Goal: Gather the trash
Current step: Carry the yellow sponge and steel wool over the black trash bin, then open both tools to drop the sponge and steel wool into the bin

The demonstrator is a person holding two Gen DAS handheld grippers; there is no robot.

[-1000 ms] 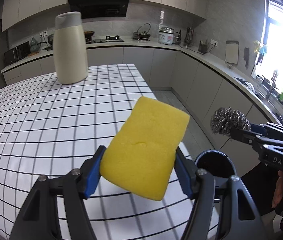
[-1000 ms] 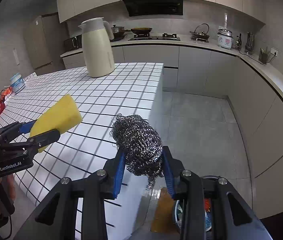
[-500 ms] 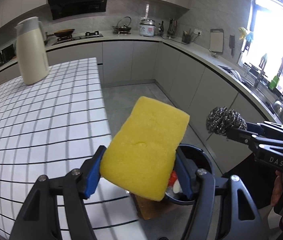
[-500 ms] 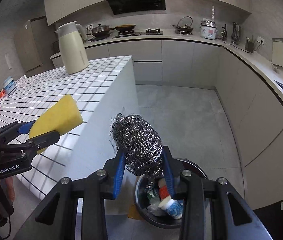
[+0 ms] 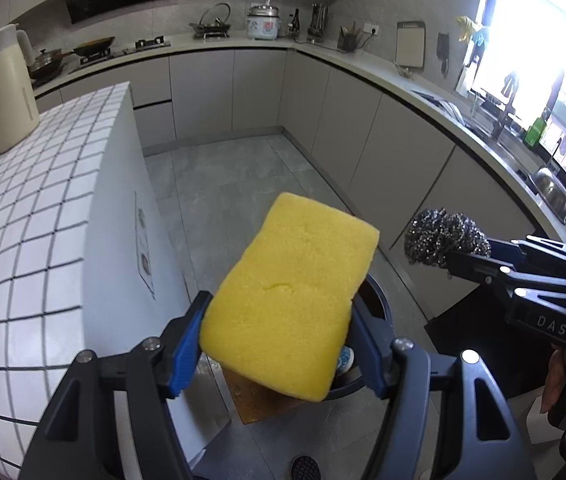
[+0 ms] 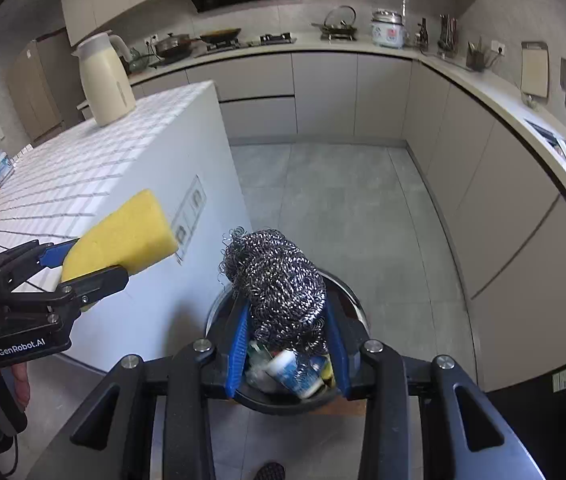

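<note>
- Right wrist view: the steel wool (image 6: 277,284) sits pinched between the blue pads of the right gripper (image 6: 287,344), held in the air right over the bin (image 6: 347,312), whose round rim shows on both sides of the fingers.
- The bin stands on the floor (image 6: 343,208) just beside the end wall of the island (image 6: 83,168); it already holds a printed cup (image 6: 295,372) and other scraps.
- Beyond the bin the grey floor is bare up to the curved run of cabinets (image 6: 483,168).
- The sponge (image 5: 291,300) is clamped at its near end by the left gripper (image 5: 279,344); it juts forward and up, past the island's edge, above the bin's near-left side.
- Sponge: thick yellow block, pitted surface, rounded corners. Steel wool: a loose grey ball of shiny coils, with stray loops at the top.
- The two grippers hang side by side, apart, not touching.
- A cream jug (image 5: 5,88) stands far back on the island's tiled top.
</note>
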